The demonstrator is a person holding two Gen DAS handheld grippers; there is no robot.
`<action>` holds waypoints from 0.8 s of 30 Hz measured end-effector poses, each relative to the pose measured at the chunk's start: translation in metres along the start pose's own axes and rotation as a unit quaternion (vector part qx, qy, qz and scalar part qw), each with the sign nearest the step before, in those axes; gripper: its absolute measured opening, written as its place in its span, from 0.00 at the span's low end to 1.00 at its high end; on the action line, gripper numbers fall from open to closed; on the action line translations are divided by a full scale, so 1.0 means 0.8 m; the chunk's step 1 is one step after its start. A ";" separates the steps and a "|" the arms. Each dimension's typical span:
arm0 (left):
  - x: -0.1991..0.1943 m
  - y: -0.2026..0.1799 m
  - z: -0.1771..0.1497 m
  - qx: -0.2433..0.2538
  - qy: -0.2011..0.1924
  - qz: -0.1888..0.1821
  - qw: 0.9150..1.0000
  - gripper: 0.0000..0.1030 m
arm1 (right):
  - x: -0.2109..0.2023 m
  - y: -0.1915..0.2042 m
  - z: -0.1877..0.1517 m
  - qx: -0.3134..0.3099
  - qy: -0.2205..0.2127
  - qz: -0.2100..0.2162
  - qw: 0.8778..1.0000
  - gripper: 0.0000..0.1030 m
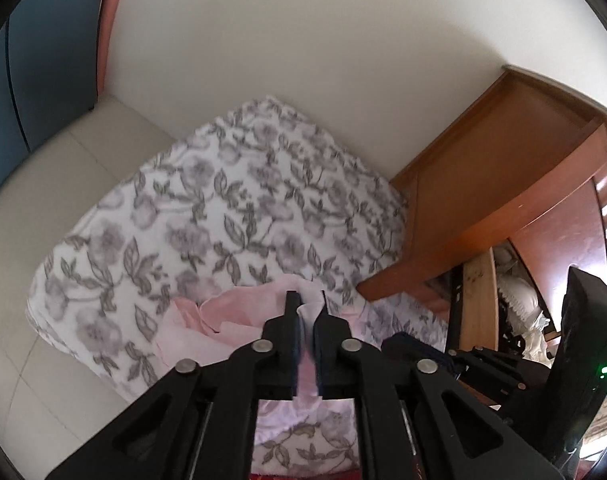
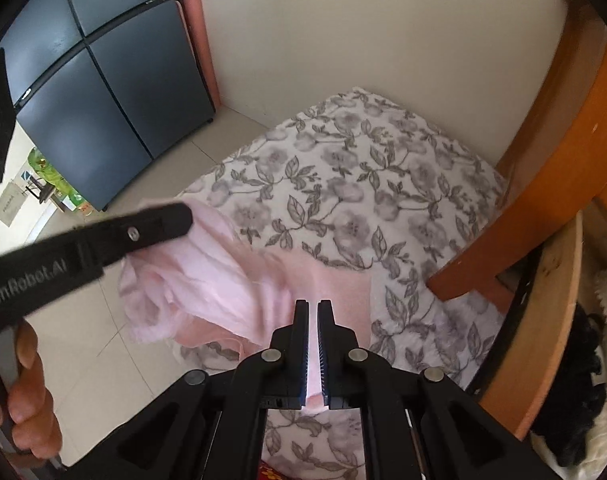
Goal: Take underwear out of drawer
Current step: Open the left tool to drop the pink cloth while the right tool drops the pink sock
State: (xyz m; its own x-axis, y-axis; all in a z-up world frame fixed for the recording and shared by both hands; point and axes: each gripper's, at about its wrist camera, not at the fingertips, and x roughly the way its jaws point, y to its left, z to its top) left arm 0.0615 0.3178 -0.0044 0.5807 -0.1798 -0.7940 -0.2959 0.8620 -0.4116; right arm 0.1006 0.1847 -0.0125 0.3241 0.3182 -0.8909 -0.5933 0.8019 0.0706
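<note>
Two grippers clamp one pink underwear (image 2: pixel 207 280) over the floral bed (image 2: pixel 383 184): the left gripper (image 1: pixel 306 300) pinches one edge, the right gripper (image 2: pixel 312 308) another. The open drawer (image 2: pixel 559 304) sits just right of them.

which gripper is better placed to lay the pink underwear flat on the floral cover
Either: both grip it. The right gripper pinches the pink underwear low over the floral cover; the left gripper holds the bunched far end.
</note>
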 end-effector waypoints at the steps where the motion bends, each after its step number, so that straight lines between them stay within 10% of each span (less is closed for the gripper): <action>1: 0.003 0.001 -0.001 -0.002 0.003 0.000 1.000 0.14 | -0.001 -0.002 -0.001 0.003 0.001 -0.001 1.000 0.07; 7: 0.001 0.006 -0.009 -0.003 -0.007 0.040 0.999 0.47 | -0.015 -0.010 -0.005 0.008 0.000 -0.002 1.000 0.09; 9: -0.002 0.009 -0.011 -0.008 -0.009 0.061 0.998 0.69 | -0.020 -0.012 -0.007 0.015 -0.001 0.002 1.000 0.32; 24: -0.039 0.018 -0.028 -0.015 -0.072 0.152 0.986 0.99 | -0.082 -0.002 -0.010 -0.031 -0.045 0.000 0.998 0.86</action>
State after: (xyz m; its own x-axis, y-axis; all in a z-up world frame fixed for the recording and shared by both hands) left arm 0.0220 0.3254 0.0046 0.5632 0.1554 -0.8116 -0.4937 0.8509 -0.1797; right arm 0.0740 0.1583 0.0423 0.3880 0.3648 -0.8464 -0.6365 0.7703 0.0402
